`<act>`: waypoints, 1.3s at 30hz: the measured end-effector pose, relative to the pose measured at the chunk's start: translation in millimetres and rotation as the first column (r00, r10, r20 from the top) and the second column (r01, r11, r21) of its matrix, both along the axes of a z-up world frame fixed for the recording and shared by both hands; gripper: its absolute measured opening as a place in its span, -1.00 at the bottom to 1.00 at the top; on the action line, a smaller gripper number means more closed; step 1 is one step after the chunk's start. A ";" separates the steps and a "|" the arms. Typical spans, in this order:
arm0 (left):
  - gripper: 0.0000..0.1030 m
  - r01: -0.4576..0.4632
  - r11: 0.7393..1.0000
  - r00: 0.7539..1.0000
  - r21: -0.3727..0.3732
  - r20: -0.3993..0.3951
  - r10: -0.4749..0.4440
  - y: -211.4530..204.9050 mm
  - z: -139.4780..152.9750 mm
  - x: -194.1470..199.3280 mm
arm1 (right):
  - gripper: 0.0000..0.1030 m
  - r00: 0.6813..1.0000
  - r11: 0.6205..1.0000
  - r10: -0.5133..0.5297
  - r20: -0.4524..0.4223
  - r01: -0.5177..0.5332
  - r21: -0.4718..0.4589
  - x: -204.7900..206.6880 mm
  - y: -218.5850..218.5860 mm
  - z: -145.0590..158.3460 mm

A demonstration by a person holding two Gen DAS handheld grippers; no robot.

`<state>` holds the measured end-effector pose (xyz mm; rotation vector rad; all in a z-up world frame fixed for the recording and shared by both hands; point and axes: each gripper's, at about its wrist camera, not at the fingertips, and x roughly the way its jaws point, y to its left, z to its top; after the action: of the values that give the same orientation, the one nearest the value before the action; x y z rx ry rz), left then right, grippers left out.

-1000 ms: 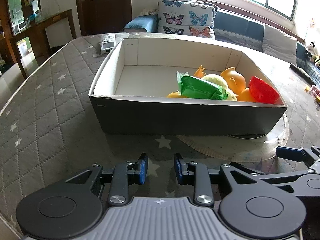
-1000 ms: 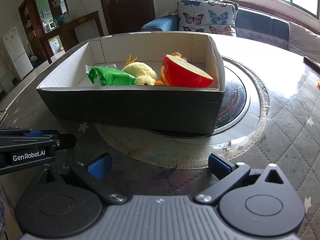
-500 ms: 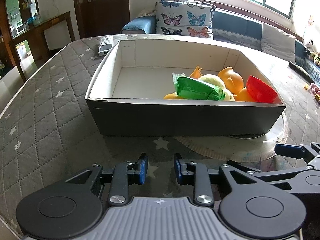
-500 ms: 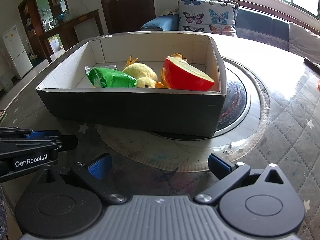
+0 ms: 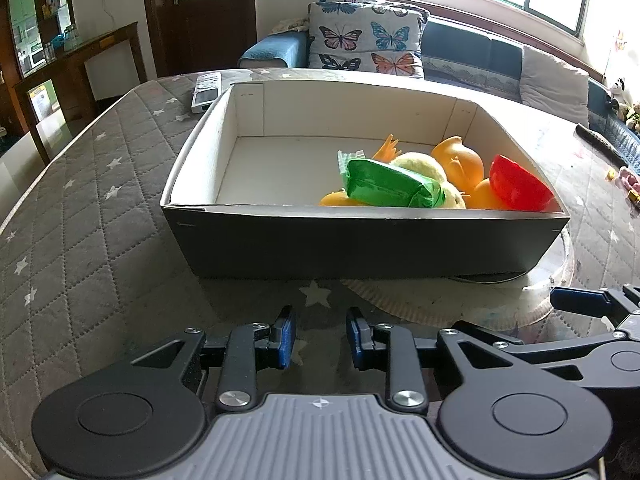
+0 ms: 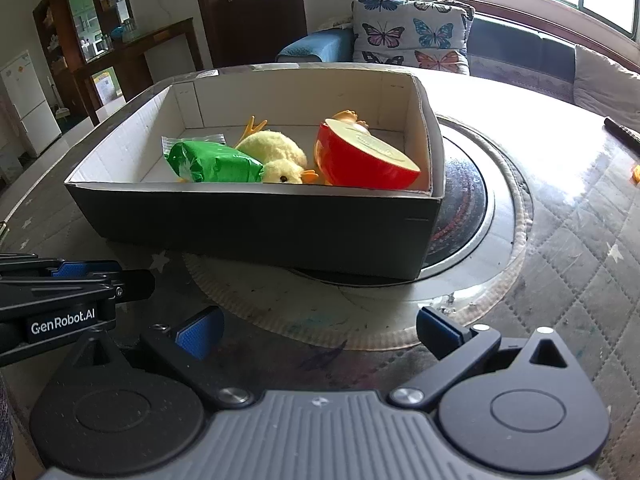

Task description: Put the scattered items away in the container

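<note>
Remote [image 5: 206, 92]: lies on the tabletop [image 5: 80, 208] just beside the box's far left corner, outside it (whether it counts as scattered, I cannot tell).
Left gripper [image 5: 319, 338]: empty, fingers [image 5: 285, 336] close together with a narrow gap, low before the box.
Box [image 5: 360, 240]: holds a green packet [image 5: 390, 185], yellow plush chick [image 6: 276, 156], orange toys [image 5: 460, 160] and red half-apple [image 6: 366, 158], all bunched in its right half.
Right gripper [image 6: 316, 332]: empty, fingers wide apart.
Far right: a dark stick-like thing [image 6: 622, 130] and small bits [image 5: 628, 182] on the tabletop.
Progress: apparently nearly done; only those strays may remain.
</note>
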<state>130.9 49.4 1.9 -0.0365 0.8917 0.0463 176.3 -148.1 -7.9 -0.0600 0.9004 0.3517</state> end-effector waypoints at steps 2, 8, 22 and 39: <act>-0.44 0.001 1.000 1.000 0.003 0.000 -0.001 -0.7 0.1 0.8 | 1.00 1.000 1.000 0.000 -0.001 0.000 -0.001 0.7 -0.1 0.0; -0.44 0.001 1.000 1.000 0.004 -0.001 -0.001 -1.5 -0.3 3.8 | 1.00 1.000 1.000 -0.001 -0.005 0.001 -0.002 2.5 -0.6 -0.2; -0.44 -0.001 1.000 1.000 0.001 -0.001 0.001 -0.2 -0.6 6.8 | 1.00 1.000 1.000 0.000 -0.006 0.000 -0.002 4.7 0.6 -1.4; -0.44 -0.001 1.000 1.000 -0.002 0.001 0.001 -0.7 0.8 8.4 | 1.00 1.000 1.000 -0.003 -0.004 0.003 -0.001 8.0 0.7 -0.4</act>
<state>139.2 48.7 2.7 -0.0391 0.8909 0.0465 184.3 -147.4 -8.3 -0.0591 0.9044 0.3490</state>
